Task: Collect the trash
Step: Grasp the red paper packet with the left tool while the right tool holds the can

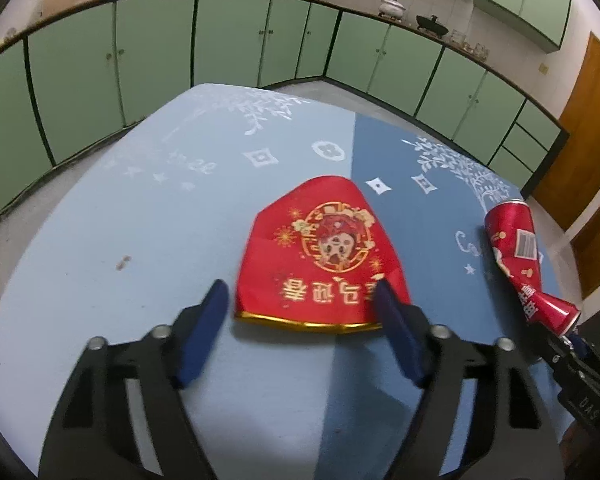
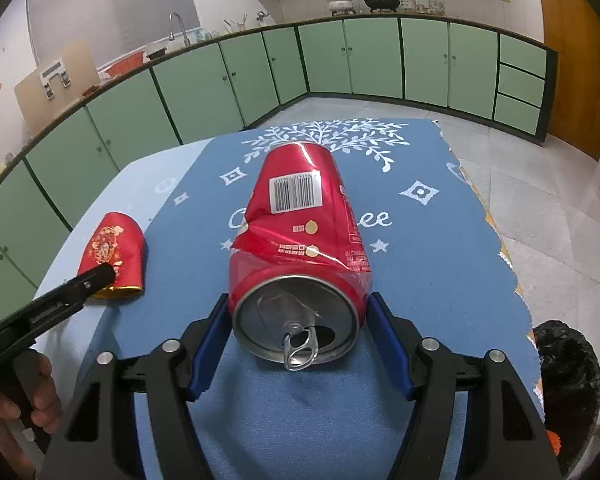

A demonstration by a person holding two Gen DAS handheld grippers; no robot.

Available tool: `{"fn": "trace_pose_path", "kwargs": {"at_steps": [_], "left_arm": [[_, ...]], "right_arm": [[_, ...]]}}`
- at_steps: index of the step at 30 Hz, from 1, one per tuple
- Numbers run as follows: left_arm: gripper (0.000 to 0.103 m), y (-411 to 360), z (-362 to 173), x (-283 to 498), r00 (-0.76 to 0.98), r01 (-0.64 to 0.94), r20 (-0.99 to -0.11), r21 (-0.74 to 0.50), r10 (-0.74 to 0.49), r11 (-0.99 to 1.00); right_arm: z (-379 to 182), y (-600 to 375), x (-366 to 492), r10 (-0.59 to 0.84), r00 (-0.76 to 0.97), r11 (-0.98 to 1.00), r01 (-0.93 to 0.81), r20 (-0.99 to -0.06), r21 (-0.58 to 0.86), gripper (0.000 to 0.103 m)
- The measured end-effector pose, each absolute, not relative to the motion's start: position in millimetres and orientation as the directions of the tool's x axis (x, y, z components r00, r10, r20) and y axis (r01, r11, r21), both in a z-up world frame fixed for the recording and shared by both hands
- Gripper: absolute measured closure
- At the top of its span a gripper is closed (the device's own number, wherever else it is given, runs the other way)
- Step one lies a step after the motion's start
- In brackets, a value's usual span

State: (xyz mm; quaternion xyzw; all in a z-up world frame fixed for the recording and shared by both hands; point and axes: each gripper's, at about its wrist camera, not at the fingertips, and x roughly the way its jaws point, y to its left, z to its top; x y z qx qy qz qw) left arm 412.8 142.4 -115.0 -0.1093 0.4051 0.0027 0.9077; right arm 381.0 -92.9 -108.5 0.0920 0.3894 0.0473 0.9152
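Left wrist view first: the left hand-held gripper (image 1: 302, 300) hangs over the near end of a red paper envelope (image 1: 320, 256) lying flat on the desk (image 1: 140, 220). Its blue fingers (image 1: 204, 332) stand apart, one just off the envelope's left edge, the other overlapping its right corner; whether that one presses the paper I cannot tell. The gold-trimmed end faces the camera and the rounded end points away toward the green cabinets (image 1: 228, 36), so its long axis runs straight along the gripper's line. Off to the right lies the crushed red can (image 1: 516, 248), seen side-on and slanting, its top end down by the right hand-held gripper (image 1: 572, 340) at the frame's edge.

Over to the right wrist view, and here is what the first one hides: the can (image 2: 300, 248) fills the frame, lying on its side on the darker blue half of the cloth, opened top and pull tab facing the camera, base pointing away, barcode up. The right hand-held gripper (image 2: 298, 320) has a blue finger close against each side of the rim, jaws spread to the can's width; actual pressing is not clear. A black-lined bin (image 2: 568, 380) sits low at the right, beside the desk. At the left, the left hand-held gripper (image 2: 100, 276) reaches over the envelope (image 2: 114, 248), and the person's hand (image 2: 28, 400) grips its handle.
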Motion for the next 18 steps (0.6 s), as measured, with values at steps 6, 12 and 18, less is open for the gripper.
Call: {"fn": "trace_pose_path", "kwargs": {"at_steps": [6, 12, 18], "left_arm": [[0.064, 137.0, -107.5, 410.2, 0.707, -0.110, -0.706, -0.176, -0.047, 0.978], [0.077, 135.4, -94.6, 401.4, 0.747, -0.110, -0.664, -0.159, -0.024, 0.981], [0.083, 136.1, -86.1, 382.8, 0.764, -0.079, -0.642, -0.195, -0.067, 0.978]], "right_arm": [[-110.3, -95.2, 380.5, 0.169, 0.692, 0.976, -0.019, -0.702, 0.215, 0.036], [-107.9, -96.1, 375.8, 0.165, 0.695, 0.979, -0.031, -0.700, 0.199, 0.036], [-108.5, -102.9, 359.0, 0.155, 0.687, 0.982, -0.030, -0.709, 0.185, 0.036]]}}
